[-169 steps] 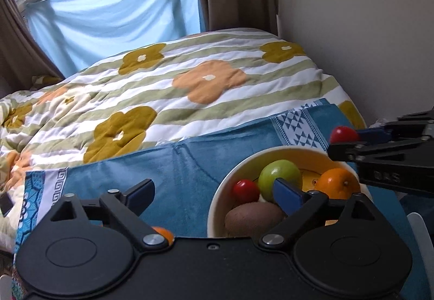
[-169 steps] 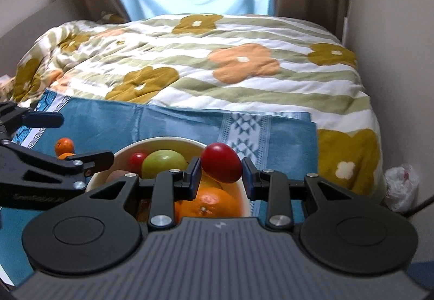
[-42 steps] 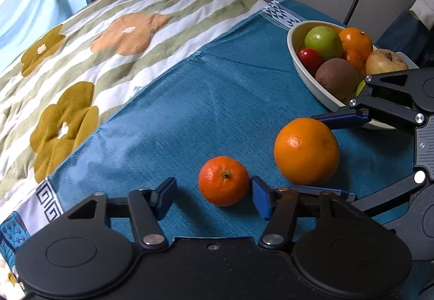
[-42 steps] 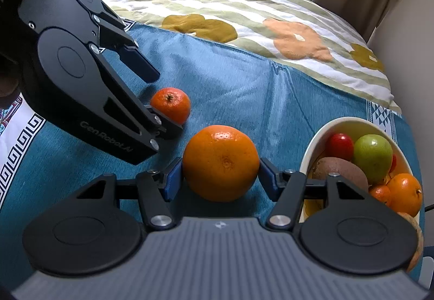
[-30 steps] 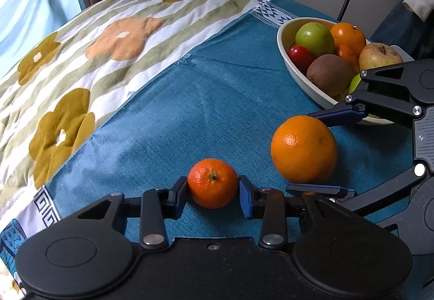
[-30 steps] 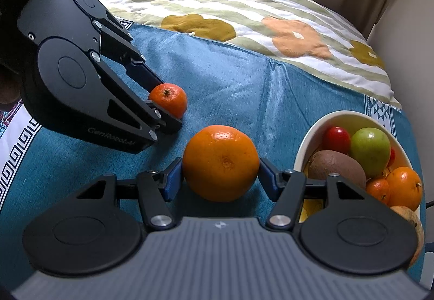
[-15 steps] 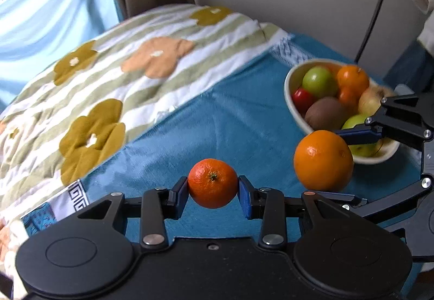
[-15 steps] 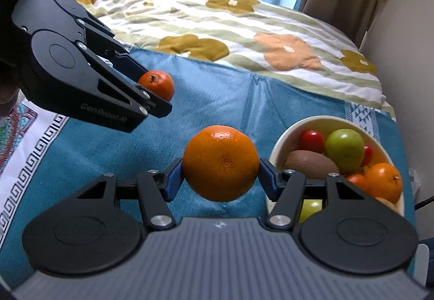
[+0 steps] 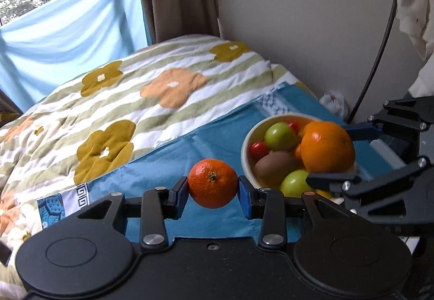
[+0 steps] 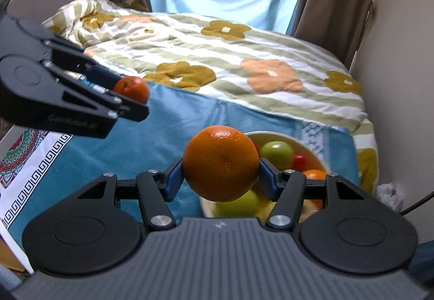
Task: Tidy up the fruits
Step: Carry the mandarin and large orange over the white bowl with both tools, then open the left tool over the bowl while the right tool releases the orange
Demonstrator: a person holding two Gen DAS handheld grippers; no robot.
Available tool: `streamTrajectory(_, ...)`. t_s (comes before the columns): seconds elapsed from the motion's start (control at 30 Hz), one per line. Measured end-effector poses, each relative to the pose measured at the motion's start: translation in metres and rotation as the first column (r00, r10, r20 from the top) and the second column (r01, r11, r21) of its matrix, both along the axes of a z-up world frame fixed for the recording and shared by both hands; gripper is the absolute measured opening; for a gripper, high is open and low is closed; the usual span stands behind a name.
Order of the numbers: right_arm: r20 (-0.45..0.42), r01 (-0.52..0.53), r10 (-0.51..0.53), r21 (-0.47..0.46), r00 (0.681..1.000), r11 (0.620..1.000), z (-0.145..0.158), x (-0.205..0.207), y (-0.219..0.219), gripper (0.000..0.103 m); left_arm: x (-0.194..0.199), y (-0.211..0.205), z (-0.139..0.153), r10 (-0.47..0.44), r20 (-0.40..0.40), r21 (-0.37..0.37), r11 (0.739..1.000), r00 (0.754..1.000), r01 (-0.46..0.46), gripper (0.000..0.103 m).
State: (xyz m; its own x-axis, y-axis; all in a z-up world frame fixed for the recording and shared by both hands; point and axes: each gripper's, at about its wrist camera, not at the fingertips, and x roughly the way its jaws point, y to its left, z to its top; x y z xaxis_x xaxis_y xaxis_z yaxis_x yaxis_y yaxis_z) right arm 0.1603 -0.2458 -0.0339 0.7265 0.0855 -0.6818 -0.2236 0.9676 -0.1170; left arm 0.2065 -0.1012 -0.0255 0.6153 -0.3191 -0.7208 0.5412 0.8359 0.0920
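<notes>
The left gripper (image 9: 213, 192) is clenching a small tangerine (image 9: 213, 183) between its blue fingers (image 9: 179, 192), and the right gripper (image 10: 221, 177) is gripping a large orange (image 10: 221, 163) the same way. Both fruits were sitting on the blue cloth (image 9: 214, 137) a second ago; now they are hanging clear of it in the air, and the views are taking in more of the room than before. From the right wrist, the tangerine (image 10: 132, 89) is showing high at the left in the other gripper (image 10: 127, 101), well apart from the orange. From the left wrist, the orange (image 9: 327, 146) is hovering over the white bowl (image 9: 248, 142), which is holding green apples, a kiwi, red fruits and another orange. The bowl is resting on the cloth, spread over a flowered, striped quilt (image 9: 152, 85) on the bed. Pale lettering on the side of the left gripper is reading roughly "GenRobot.AI", though it is blurred
</notes>
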Motion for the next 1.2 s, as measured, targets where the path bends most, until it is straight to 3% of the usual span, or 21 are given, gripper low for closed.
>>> streamTrajectory(0.23, 0.036, 0.018, -0.017, -0.002, 0.999, 1.000, 0.015, -0.005, -0.056, 0.074, -0.015, -0.043, 0.002, 0.027, 0.000, -0.025, 0.999, 1.000, -0.027, 0.043)
streamTrajectory(0.53, 0.034, 0.008, -0.008, 0.006, 0.999, 1.000, 0.007, 0.008, -0.114, 0.074, -0.006, -0.094, -0.019, 0.047, -0.024, -0.020, 0.999, 0.999, -0.048, 0.043)
streamTrajectory(0.97, -0.004, -0.038, 0.038, 0.032, 0.999, 0.999, -0.017, 0.040, -0.146, 0.074, 0.019, -0.144, -0.063, 0.068, -0.094, 0.035, 0.997, 0.993, -0.065, 0.044)
streamTrajectory(1.0, -0.006, -0.042, 0.042, 0.036, 0.999, 0.998, -0.018, 0.043, -0.147, 0.074, 0.019, -0.143, -0.064, 0.073, -0.095, 0.038, 0.997, 0.993, -0.070, 0.051)
streamTrajectory(1.03, -0.006, -0.045, 0.046, 0.039, 0.999, 0.998, -0.018, 0.044, -0.147, 0.074, 0.020, -0.143, -0.063, 0.076, -0.093, 0.038, 0.997, 0.993, -0.073, 0.068)
streamTrajectory(1.1, -0.005, -0.052, 0.053, 0.046, 0.999, 0.998, -0.018, 0.047, -0.148, 0.074, 0.017, -0.140, -0.059, 0.086, -0.070, 0.028, 0.996, 0.994, -0.085, 0.085)
streamTrajectory(1.2, -0.003, -0.066, 0.066, 0.051, 0.998, 0.997, -0.018, 0.052, -0.147, 0.074, 0.013, -0.134, -0.053, 0.106, -0.055, 0.030, 0.994, 0.993, -0.104, 0.085)
